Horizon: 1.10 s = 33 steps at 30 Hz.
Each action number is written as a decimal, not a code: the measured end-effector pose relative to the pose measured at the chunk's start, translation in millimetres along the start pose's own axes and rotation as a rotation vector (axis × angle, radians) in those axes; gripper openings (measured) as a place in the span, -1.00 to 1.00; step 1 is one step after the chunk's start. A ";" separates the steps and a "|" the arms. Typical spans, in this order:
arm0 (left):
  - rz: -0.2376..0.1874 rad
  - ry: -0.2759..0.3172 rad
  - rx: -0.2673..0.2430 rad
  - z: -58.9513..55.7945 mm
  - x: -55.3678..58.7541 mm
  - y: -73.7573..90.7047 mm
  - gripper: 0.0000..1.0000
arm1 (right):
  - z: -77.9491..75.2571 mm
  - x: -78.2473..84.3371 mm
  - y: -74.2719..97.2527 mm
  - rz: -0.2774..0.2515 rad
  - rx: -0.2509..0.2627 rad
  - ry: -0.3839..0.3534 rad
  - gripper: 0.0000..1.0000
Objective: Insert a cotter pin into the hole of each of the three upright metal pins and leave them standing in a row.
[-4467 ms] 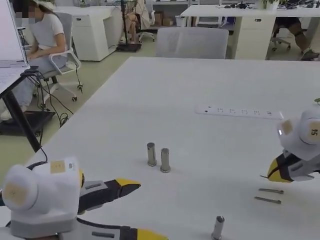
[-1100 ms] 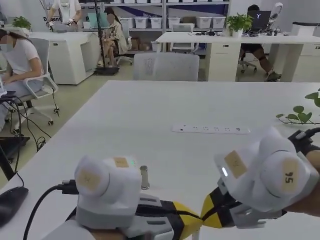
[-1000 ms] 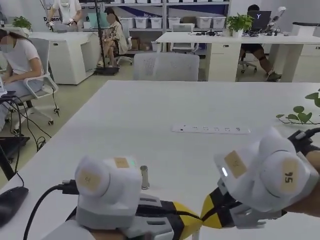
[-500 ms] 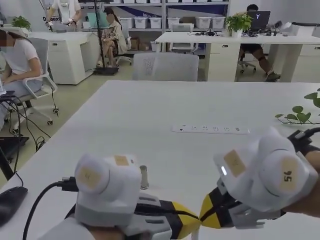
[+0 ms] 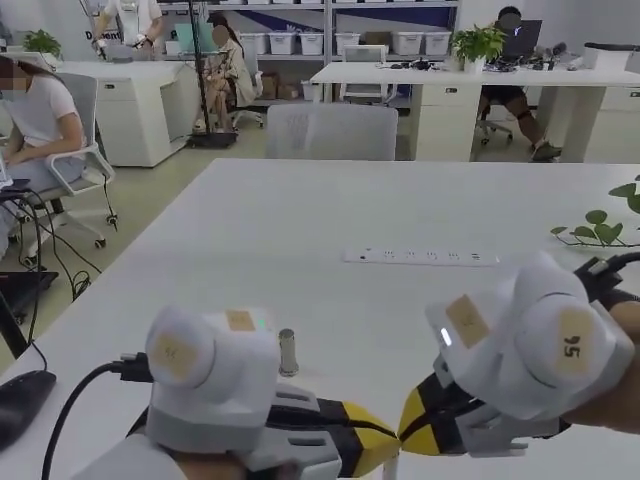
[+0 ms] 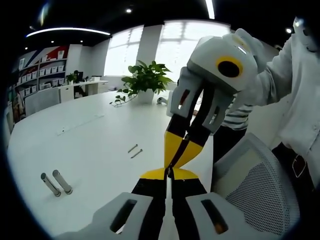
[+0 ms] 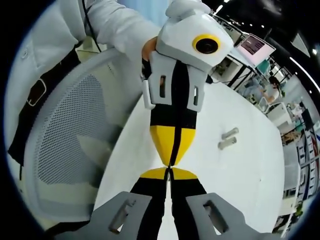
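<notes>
Now the two grippers meet tip to tip over the near part of the table (image 5: pixel 330 210). In the picture from 4.5 s ago they are well apart, the left gripper (image 5: pixel 378 452) low on the left and the right gripper (image 5: pixel 408 438) out to the right beside the cotter pins. Against half a second ago the nose-to-nose pose barely differs.

Both pairs of jaws are pressed together, yellow tips closed to a thin line in each gripper view. Whether anything is pinched where the four tips meet cannot be made out.

In the head view an upright metal pin (image 5: pixel 288 352) stands on the table just beyond the left gripper's white body, to the left of the meeting tips and farther away.

In the left gripper view the first metal pin (image 6: pixel 50 184) and the second metal pin (image 6: pixel 63 182) stand side by side, just apart, well clear of the jaws. One cotter pin (image 6: pixel 132 148) and the other cotter pin (image 6: pixel 138 153) lie parallel, just beside each other on the bare tabletop. They are between the standing pins and the jaws, touching neither.

A power strip (image 5: pixel 410 258) lies farther back across the table.
</notes>
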<state>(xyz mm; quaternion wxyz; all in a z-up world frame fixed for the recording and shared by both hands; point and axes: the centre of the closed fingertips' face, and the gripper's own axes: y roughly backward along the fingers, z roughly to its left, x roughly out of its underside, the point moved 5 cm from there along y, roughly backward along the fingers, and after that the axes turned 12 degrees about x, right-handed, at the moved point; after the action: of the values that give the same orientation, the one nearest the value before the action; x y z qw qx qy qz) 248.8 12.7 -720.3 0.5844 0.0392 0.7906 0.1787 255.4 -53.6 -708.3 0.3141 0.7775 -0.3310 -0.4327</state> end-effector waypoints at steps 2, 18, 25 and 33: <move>0.002 -0.005 -0.003 0.4 0.0 0.4 -1.00 | -0.4 1.5 -0.4 0.007 0.000 0.005 -0.93; 0.029 -0.062 0.029 -2.9 0.5 6.3 -1.00 | -0.5 16.3 2.6 -0.007 -0.088 -0.149 -0.76; 0.042 -0.095 0.076 -10.4 1.3 8.7 -1.00 | 5.8 17.5 4.1 -0.060 -0.209 -0.232 -0.73; 0.066 -0.132 0.125 -16.5 2.7 5.5 -1.00 | 12.5 11.2 3.5 -0.091 -0.309 -0.249 -0.73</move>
<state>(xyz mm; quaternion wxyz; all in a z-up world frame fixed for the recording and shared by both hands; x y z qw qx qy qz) 231.7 14.6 -716.7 0.6255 0.1134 0.7582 0.1451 248.1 -67.0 -716.1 0.3666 0.6748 -0.2616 -0.5847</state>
